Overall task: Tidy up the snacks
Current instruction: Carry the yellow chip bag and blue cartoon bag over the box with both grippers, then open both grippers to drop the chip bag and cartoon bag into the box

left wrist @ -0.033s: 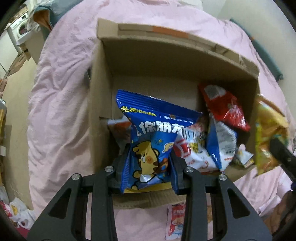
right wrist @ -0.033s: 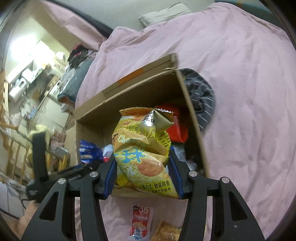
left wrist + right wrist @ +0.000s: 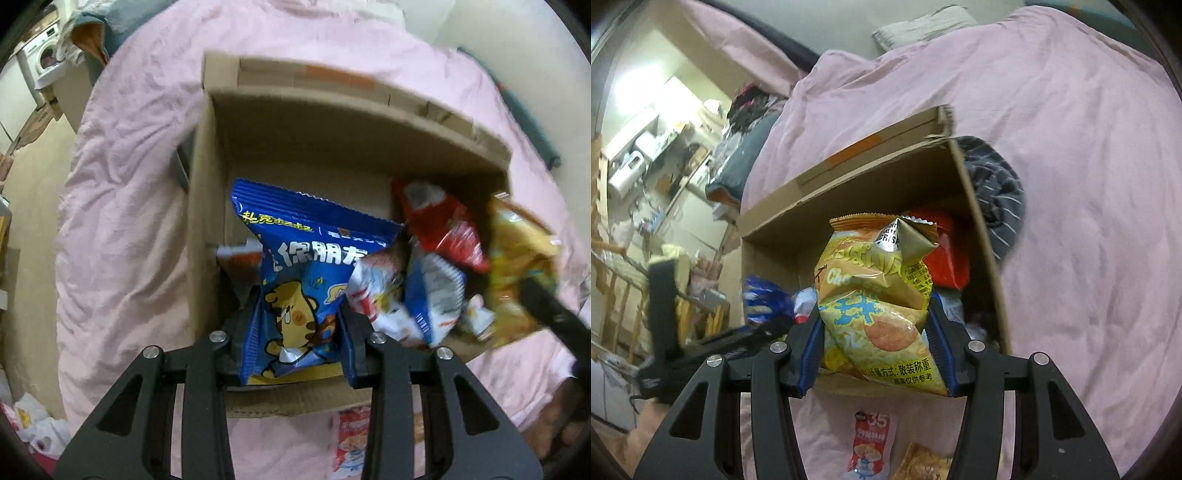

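Observation:
My left gripper (image 3: 295,321) is shut on a blue snack bag (image 3: 306,251) with a cartoon figure, held upright over the near left part of an open cardboard box (image 3: 332,147). My right gripper (image 3: 875,332) is shut on a crumpled yellow chip bag (image 3: 879,288), held over the box (image 3: 849,192) toward its right side. In the left wrist view the yellow bag (image 3: 517,258) shows blurred at the right edge of the box. Inside the box lie a red bag (image 3: 443,225) and white-and-blue packets (image 3: 432,295).
The box stands on a bed with a pink cover (image 3: 1071,147). Two loose packets, a red-white one (image 3: 871,443) and an orange one (image 3: 923,465), lie on the cover in front of the box. A dark striped garment (image 3: 997,192) sits beside the box's right wall. Cluttered shelves are at the left.

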The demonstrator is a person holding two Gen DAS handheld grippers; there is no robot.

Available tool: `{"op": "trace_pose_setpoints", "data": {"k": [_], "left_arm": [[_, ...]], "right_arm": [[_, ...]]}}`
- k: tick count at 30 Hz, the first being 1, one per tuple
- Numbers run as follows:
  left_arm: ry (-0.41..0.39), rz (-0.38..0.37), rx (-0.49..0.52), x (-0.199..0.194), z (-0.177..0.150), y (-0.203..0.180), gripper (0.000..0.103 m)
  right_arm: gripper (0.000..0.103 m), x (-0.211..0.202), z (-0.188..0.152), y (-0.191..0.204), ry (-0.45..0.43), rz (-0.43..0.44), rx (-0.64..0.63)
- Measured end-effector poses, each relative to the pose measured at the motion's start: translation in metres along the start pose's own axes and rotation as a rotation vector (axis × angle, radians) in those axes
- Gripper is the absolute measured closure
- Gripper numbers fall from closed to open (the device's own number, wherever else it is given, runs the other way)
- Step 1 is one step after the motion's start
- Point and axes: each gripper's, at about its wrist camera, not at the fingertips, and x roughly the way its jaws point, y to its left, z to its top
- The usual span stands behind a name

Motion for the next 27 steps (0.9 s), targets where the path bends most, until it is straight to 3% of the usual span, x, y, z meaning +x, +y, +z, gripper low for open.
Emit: {"op": "trace_pose_setpoints", "data": {"k": [5, 15, 23, 25, 27], "left_arm": [[-0.103, -0.020, -0.021, -0.022, 0.012, 0.004, 0.071], [-0.109, -0.020, -0.038, -0.009, 0.024, 0.004, 0.070], [-0.128, -0.017, 0.028, -0.015, 0.025, -0.011, 0.068], [-0.156, 0.008, 0.057, -0.019, 0.026, -0.014, 0.058], [-0.185, 0.030, 0.052, -0.023, 0.027, -0.014, 0.041]], "right_arm": [[0.049, 0.017, 0.014, 0.006, 0.012, 0.030, 0.001], [0.047, 0.053, 0.015, 0.004, 0.091, 0.066, 0.058], [0.047, 0.054, 0.019, 0.006, 0.054, 0.066, 0.047], [0.047, 0.054, 0.020, 0.006, 0.052, 0.074, 0.050], [0.047, 0.051, 0.020, 0.007, 0.039, 0.078, 0.045]]}}
